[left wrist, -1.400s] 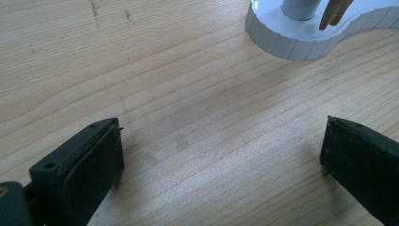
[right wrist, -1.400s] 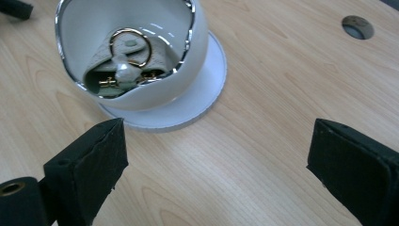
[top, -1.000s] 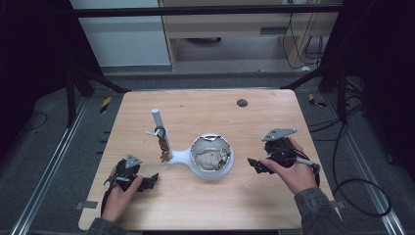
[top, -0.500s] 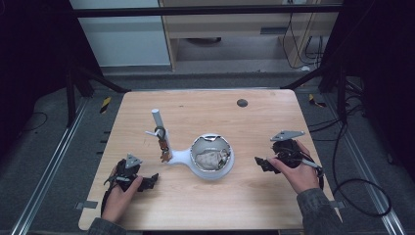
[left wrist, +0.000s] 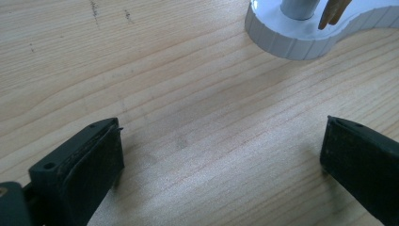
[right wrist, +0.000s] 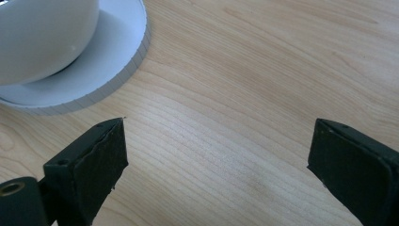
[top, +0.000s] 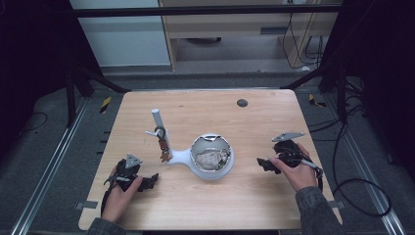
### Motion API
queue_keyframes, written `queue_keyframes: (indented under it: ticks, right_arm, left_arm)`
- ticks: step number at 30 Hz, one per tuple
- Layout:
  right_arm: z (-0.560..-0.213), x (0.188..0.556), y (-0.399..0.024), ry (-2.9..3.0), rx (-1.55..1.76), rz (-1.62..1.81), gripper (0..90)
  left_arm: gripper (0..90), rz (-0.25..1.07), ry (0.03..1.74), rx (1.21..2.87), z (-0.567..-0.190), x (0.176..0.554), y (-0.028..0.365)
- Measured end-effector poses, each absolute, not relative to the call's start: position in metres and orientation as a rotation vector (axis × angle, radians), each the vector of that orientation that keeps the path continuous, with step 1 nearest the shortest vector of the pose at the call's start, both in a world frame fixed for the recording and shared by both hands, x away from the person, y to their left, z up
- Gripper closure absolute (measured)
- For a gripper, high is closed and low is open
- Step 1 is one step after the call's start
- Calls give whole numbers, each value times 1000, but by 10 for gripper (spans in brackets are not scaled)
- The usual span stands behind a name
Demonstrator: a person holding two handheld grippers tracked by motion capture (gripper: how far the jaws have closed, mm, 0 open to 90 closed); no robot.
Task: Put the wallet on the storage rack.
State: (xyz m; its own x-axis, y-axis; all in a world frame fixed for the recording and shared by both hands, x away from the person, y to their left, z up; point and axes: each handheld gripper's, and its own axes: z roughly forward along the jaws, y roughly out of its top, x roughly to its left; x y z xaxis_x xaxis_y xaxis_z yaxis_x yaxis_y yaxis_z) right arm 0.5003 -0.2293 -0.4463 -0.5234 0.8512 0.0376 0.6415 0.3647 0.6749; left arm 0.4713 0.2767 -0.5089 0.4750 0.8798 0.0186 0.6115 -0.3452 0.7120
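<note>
Resting on table, both tools empty, jaws apart. Bowl lies btwn them; right tool nearer than left tool.

The wooden table is seen from above and in front. Close, low views are given along each gripper's jaws; the white stand is shared, its base and bowl.

Matt wooden table, glossy white bowl
</note>
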Motion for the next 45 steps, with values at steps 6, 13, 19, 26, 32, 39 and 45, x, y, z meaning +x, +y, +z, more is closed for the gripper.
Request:
queue_keyframes:
  ticks: [6, 13, 19, 26, 32, 39, 45]
  right_arm:
    - [-456, 505, -232, 2314, 1337, 901, 49]
    - [-467, 509, -236, 2291, 1378, 893, 53]
    - [-471, 512, -237, 2271, 1399, 903, 54]
    - [-477, 515, -235, 2245, 1401, 885, 50]
    - [-485, 517, -233, 2209, 1419, 902, 50]
    - [-492, 516, -230, 2198, 1432, 897, 46]
    - [-495, 518, -229, 2161, 1441, 905, 46]
  left_arm:
    - [0, 537, 1230, 2080, -509, 471, 277]
    - [0, 537, 1230, 2080, -509, 471, 277]
    - [0, 537, 1230, 2080, -509, 471, 277]
    - [0, 537, 1230, 2080, -509, 471, 277]
    - [0, 536, 1226, 2081, -509, 471, 277]
    - [0, 536, 1225, 2082, -509, 471, 276]
    - [0, 535, 1224, 2082, -509, 471, 276]
